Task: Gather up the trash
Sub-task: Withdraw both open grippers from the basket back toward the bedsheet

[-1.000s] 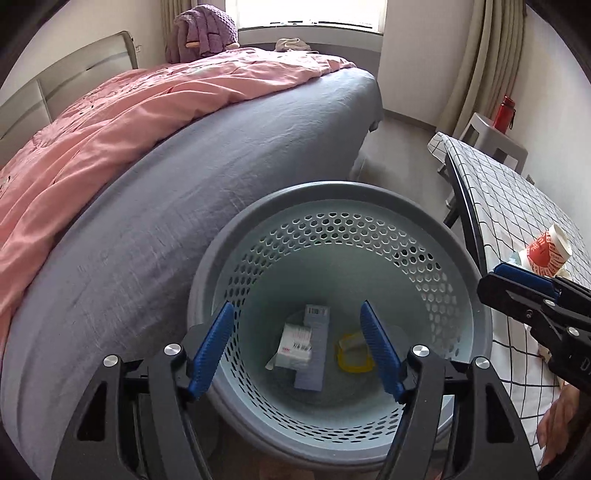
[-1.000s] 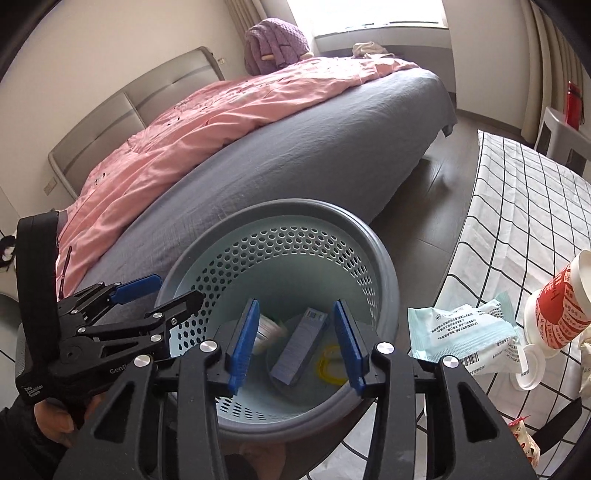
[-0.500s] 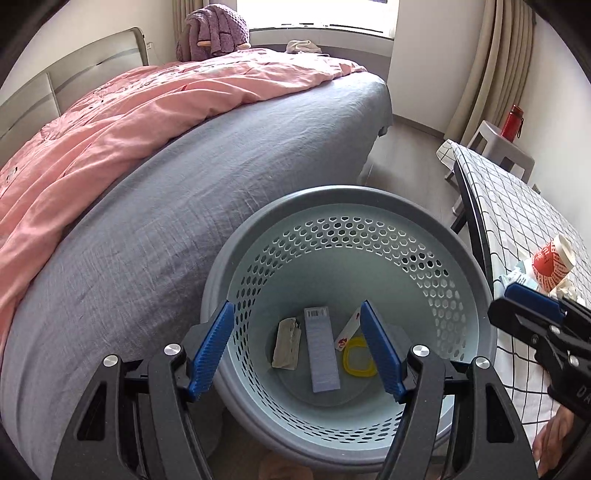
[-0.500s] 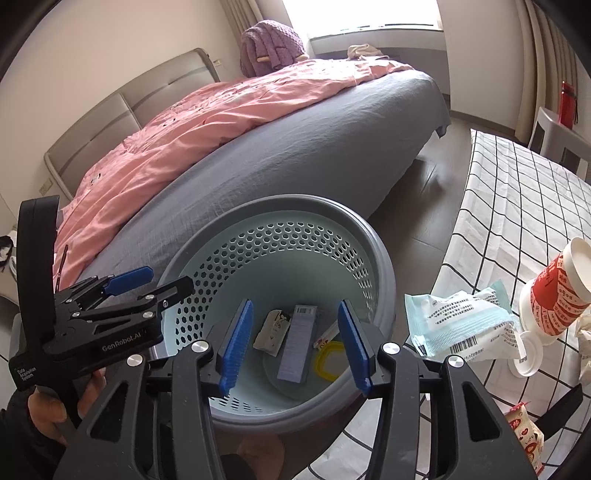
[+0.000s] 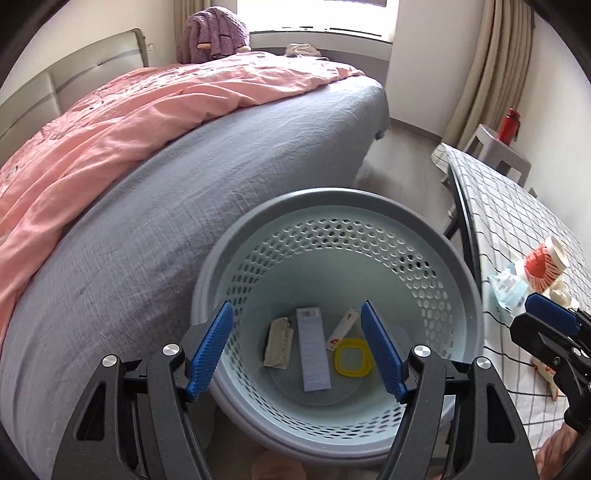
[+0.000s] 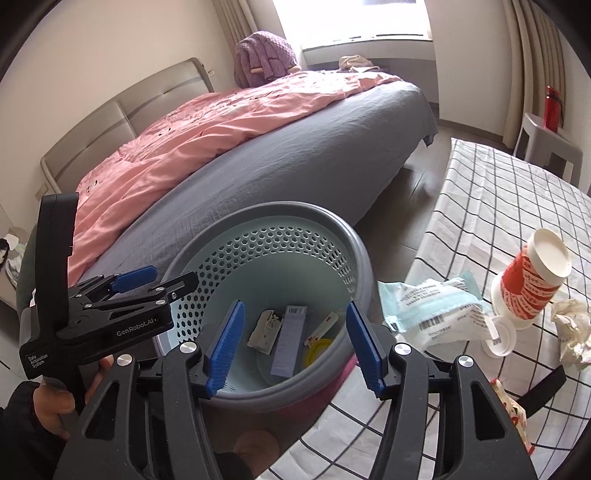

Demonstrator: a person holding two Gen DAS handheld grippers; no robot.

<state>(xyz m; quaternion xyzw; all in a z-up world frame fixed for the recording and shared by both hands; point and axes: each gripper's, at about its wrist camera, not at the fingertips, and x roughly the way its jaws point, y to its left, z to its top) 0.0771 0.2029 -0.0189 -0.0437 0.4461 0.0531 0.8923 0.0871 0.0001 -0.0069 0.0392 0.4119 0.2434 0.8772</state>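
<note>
Both the left gripper [image 5: 295, 345] and the right gripper [image 6: 295, 345] were held released, empty, above the round perforated pale-blue plastic basket [image 5: 458, 266]. On its bottom lay a flat grey-blue carton [image 5: 313, 354], a crumpled beige wrapper [image 5: 279, 341] and a yellow plastic ring [image 5: 352, 363]. A pale-green plastic packet [image 6: 432, 310] and a red-and-white paper cup [image 6: 532, 280] were left on the right, on the checked tablecloth [image 6: 498, 192].

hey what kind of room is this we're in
Most likely a bedroom: a large bed with a pink duvet and padded headboard fills the view, beside a curtained window.
</note>
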